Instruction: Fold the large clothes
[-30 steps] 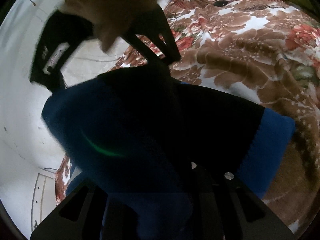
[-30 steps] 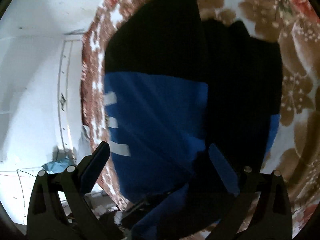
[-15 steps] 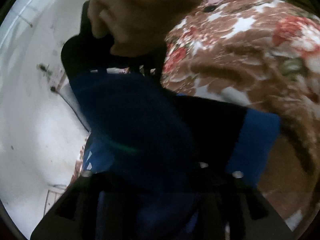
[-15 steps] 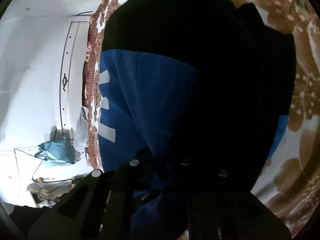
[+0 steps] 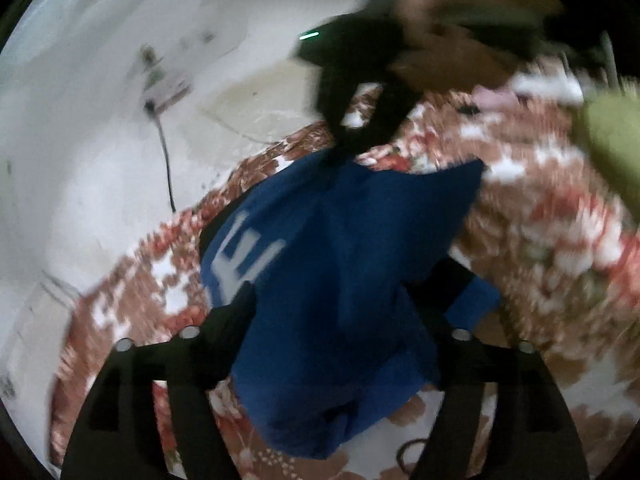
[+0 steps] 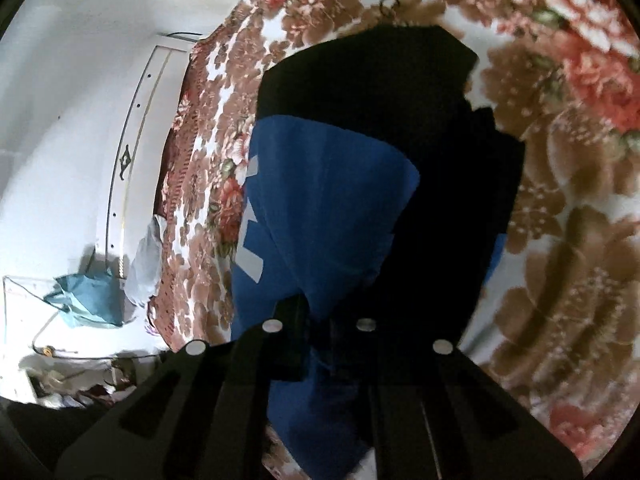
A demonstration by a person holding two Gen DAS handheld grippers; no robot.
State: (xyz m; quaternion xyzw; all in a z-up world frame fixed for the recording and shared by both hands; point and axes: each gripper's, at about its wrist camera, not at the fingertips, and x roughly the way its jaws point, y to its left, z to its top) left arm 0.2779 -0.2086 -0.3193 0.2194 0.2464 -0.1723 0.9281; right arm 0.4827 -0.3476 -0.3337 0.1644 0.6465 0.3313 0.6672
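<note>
The blue-and-black garment [image 6: 332, 208] hangs mid-frame over the floral bed [image 6: 560, 240]. The right hand-held gripper [image 6: 320, 332] is clamped on its blue cloth. The left hand-held gripper [image 5: 340, 292] has just been opening, jaws wide, cloth between them unpinched.

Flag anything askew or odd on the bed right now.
The blue-and-black garment is bunched and lopsided, not flat: the right gripper is shut on one corner, pulling it into a peak, while the rest sags on the floral blanket.
</note>
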